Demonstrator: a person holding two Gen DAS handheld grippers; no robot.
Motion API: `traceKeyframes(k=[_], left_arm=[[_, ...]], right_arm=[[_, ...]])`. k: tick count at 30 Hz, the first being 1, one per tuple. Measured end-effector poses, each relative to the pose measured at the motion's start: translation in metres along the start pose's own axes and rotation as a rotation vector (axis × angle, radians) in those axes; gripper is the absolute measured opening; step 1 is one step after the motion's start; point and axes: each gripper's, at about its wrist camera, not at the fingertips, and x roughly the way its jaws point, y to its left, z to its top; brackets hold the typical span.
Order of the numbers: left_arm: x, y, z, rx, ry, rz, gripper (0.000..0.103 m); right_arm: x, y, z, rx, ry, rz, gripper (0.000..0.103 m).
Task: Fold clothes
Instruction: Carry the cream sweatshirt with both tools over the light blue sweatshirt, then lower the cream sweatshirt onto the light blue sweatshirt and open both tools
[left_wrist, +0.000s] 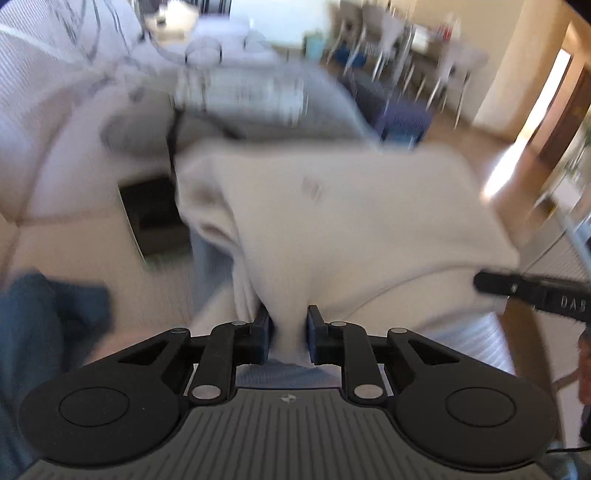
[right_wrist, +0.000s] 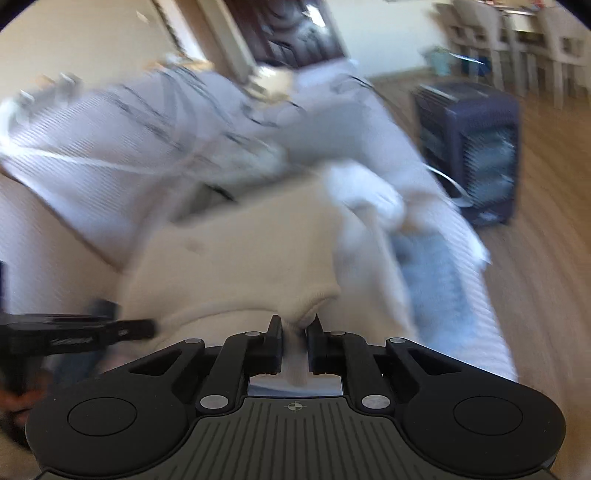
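Observation:
A cream sweater (left_wrist: 332, 221) lies spread over the seat of a pale sofa (left_wrist: 55, 229), blurred by motion. My left gripper (left_wrist: 289, 314) is shut on a bunched fold of its near edge, and the cloth fills the gap between the blue pads. In the right wrist view the same sweater (right_wrist: 240, 251) stretches away from my right gripper (right_wrist: 295, 323), which is shut on another pinch of the hem. Each gripper shows in the other's view: the right gripper (left_wrist: 532, 291) at the sweater's right edge, the left gripper (right_wrist: 92, 332) at its left edge.
A blue cloth (left_wrist: 48, 314) lies at the near left and a light blue garment (right_wrist: 432, 273) beside the sweater. A black flat object (left_wrist: 151, 214) rests on the sofa. Patterned cushions (right_wrist: 129, 122) line the backrest. A dark blue heater (right_wrist: 469, 147) stands on the wooden floor, with chairs (left_wrist: 399, 40) beyond.

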Motion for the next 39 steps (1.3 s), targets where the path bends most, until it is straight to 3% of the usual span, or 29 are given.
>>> traceKeyframes(k=[1,6,10,16,20,24,28,33,37,39], left_arm=[[0.007,-0.002,-0.003,0.007,0.013,0.007,0.018],[-0.015,-0.001,0.001,0.028,-0.012,0.011,0.022],[-0.061,0.002,0.008,0.076,-0.085,0.032,0.022],[-0.104,0.001,0.044,0.137,-0.245,0.067,0.022],[-0.082,-0.003,0.075,0.140,-0.258,0.066,0.024],[-0.048,-0.011,0.096,0.149,-0.243,0.081,0.024],[-0.017,-0.013,0.108,0.117,-0.216,0.052,0.024],[0.029,-0.014,0.104,0.115,-0.127,0.088,0.024],[0.044,-0.018,0.083,0.196,-0.096,0.155,0.025],[0.039,-0.020,0.076,0.223,-0.094,0.165,0.025]], right_arm=[[0.009,-0.005,-0.005,0.010,0.018,-0.025,0.012],[0.009,-0.014,-0.003,0.033,0.018,0.011,0.017],[-0.019,-0.004,0.011,-0.035,-0.015,0.033,0.021],[-0.039,0.011,0.036,-0.163,-0.056,-0.068,0.024],[-0.045,0.012,0.037,-0.173,0.015,-0.028,0.027],[-0.059,0.012,0.033,-0.189,0.004,-0.008,0.027],[-0.069,0.009,0.044,-0.205,-0.029,-0.047,0.027],[-0.076,0.001,0.061,-0.201,-0.090,-0.067,0.029],[-0.073,-0.003,0.070,-0.155,-0.132,-0.040,0.043],[-0.071,-0.002,0.073,-0.140,-0.149,-0.013,0.045]])
